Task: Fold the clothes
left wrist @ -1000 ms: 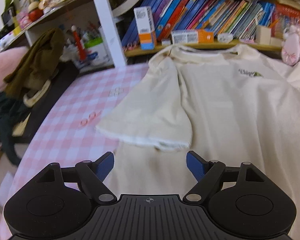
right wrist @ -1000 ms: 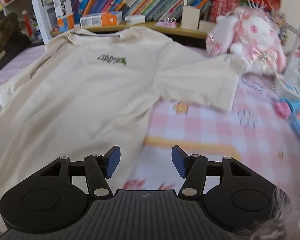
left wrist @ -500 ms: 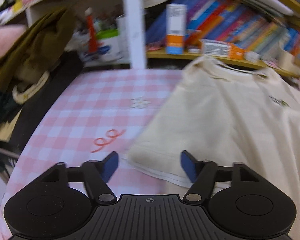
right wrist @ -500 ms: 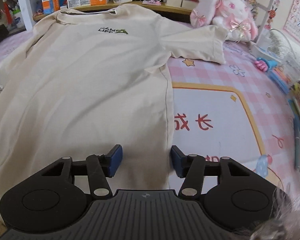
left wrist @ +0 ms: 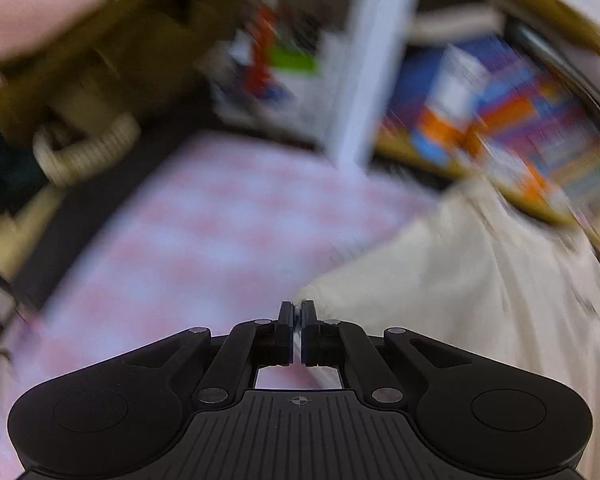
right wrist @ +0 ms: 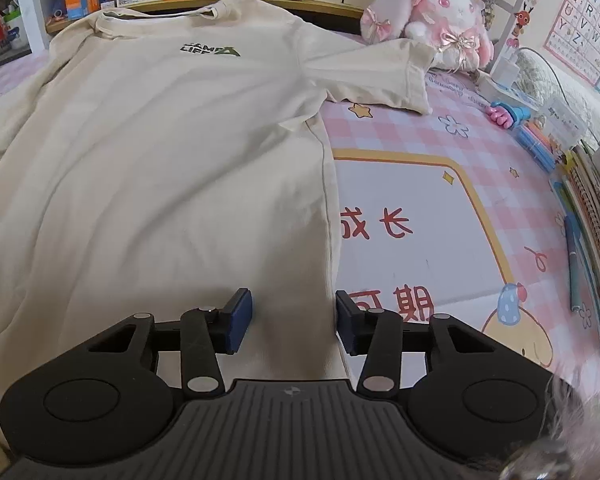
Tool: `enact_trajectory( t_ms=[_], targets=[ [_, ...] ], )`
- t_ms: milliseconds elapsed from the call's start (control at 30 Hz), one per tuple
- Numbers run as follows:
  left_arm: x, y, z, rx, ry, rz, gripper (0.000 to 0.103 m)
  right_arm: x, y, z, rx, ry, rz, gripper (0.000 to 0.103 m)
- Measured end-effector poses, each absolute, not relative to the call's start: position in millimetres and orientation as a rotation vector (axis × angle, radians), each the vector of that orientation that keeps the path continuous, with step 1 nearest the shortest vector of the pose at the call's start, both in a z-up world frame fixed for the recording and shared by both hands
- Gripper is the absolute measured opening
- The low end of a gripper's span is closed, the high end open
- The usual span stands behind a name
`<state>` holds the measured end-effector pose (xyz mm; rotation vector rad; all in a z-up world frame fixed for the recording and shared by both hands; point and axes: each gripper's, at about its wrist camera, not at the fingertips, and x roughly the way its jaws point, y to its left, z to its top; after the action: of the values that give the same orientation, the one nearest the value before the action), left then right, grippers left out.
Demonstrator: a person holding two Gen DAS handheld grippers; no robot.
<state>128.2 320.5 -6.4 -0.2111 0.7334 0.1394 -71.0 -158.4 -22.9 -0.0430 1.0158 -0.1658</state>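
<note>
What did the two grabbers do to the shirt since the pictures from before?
The left gripper slid across to the sleeve edge of the T-shirt and snapped shut; something pale seems pinched between its pads, though blur hides exactly what. The right gripper moved to the shirt's side seam, and its jaws have just been closing but stand open around it. The shirt stays spread flat, and the plush bunny has not moved.

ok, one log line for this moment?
left gripper: shut on sleeve hem | right gripper: jaws closing, astride shirt side edge
</note>
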Motion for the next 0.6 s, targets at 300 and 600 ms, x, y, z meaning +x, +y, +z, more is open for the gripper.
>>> enact_trajectory(
  t_ms=[300,600],
  targets=[
    [210,366,28,-0.036,0.658,0.304,0.002,-73,-159,-21,-0.053,1.051,-0.176,0.038],
    [217,366,2,0.006,0.723,0.309,0.014,-86,-167,-18,-0.035,1.077,-0.195,0.037]
  ],
)
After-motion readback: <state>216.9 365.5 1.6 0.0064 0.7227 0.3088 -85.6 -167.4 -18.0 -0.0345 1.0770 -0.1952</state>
